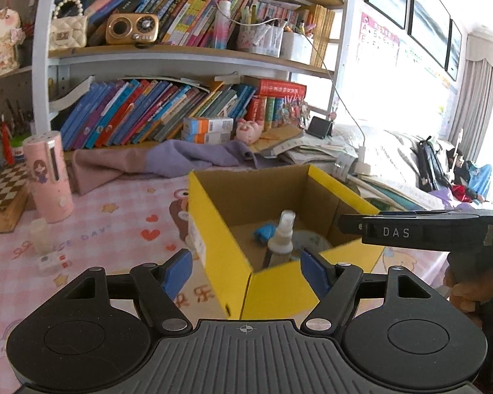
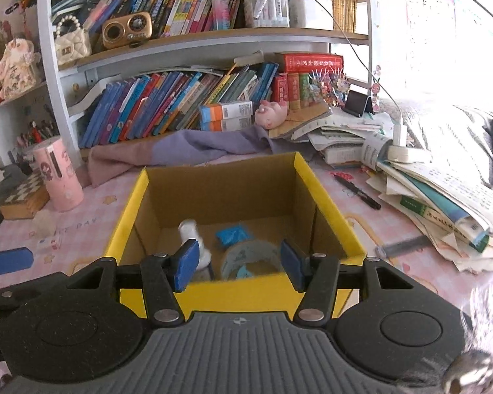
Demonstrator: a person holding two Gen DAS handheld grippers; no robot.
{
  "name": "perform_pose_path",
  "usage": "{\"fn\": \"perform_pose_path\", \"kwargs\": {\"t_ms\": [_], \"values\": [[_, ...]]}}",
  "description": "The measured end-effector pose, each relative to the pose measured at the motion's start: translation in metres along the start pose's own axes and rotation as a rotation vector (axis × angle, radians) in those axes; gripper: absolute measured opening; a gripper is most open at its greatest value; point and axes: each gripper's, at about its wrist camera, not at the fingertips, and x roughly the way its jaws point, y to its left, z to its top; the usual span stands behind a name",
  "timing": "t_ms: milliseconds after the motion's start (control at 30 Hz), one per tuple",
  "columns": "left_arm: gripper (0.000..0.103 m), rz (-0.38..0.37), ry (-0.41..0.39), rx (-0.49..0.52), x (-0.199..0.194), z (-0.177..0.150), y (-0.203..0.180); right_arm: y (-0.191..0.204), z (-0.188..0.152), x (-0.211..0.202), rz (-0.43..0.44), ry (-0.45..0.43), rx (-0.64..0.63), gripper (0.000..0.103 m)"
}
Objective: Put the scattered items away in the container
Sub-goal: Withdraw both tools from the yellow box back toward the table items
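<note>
Hovering at the yellow box [image 2: 325, 203], both the left gripper [image 1: 243, 271] and right gripper [image 2: 238, 264] are parted and empty — the spray bottle [image 1: 281, 234] inside could be toppled — a marker [image 2: 356, 191] is left outside.

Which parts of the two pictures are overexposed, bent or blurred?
Left wrist view: the window side at right is washed out white, and the shelf post curves from the fisheye. Right wrist view: glare whitens the upper right; the spray bottle in the yellow box is smeared.
</note>
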Motion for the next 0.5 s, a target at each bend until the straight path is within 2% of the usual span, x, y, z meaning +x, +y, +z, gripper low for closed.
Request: {"fn": "perform_pose_path", "kwargs": {"t_ms": [200,500], "values": [[0.079,-0.007,0.012,-0.005,-0.023,-0.014,0.010,0.019,-0.020,-0.021,-0.009,0.013,-0.002,0.055],[0.080,-0.020,0.062,0.039,-0.050,-0.038,0.014,0.041,-0.054,-0.048,-0.027,0.047,0.033,0.058]]}}
